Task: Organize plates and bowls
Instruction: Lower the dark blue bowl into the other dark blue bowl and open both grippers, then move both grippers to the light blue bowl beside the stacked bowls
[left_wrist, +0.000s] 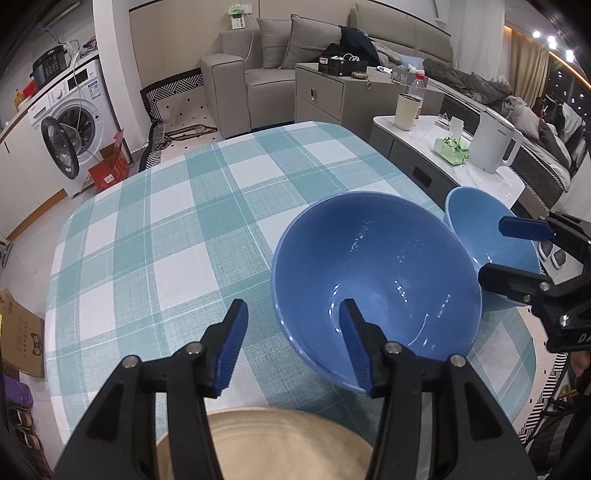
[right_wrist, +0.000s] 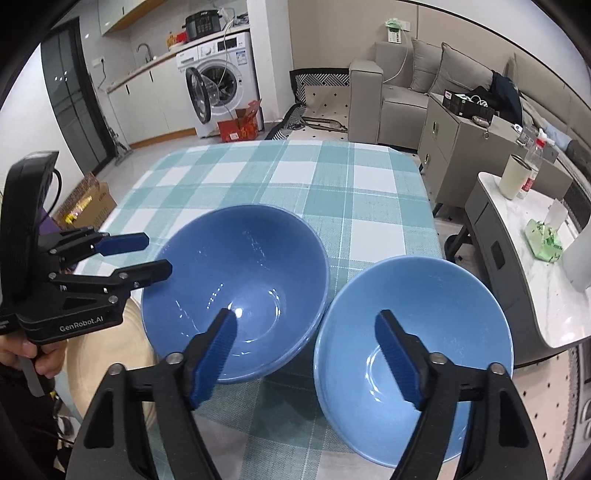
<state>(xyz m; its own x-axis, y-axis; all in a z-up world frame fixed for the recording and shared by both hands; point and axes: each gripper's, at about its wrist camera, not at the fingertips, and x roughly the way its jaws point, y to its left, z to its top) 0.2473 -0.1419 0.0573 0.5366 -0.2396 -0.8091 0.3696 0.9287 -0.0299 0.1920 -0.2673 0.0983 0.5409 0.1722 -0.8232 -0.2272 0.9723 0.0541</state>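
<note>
At 6 o'clock in my left wrist view, closest to me, a beige plate (left_wrist: 266, 443) lies on the table (left_wrist: 166, 229) under my left gripper (left_wrist: 291, 325). Its jaws are spread and pinch nothing: one finger hangs over the checked cloth, the other stands inside the near rim of the dark blue bowl (left_wrist: 376, 284), and that rim sits between them without either pad pressing on it.

In my right wrist view my right gripper (right_wrist: 306, 339) also has its jaws spread wide and holds nothing. The left finger hangs over the inside of the dark blue bowl (right_wrist: 236, 288) at 9 o'clock, the right finger over the light blue bowl (right_wrist: 413, 354) at 3 o'clock. The 2 bowls stand upright, side by side on the cloth, rims touching or very nearly so.

Farther out, from 11 to 1 o'clock, the checked cloth runs bare to the far edge. Beyond it, a washing machine (right_wrist: 218, 81) with its door open stands at 11 o'clock and a grey sofa (right_wrist: 413, 74) at 1 o'clock.
</note>
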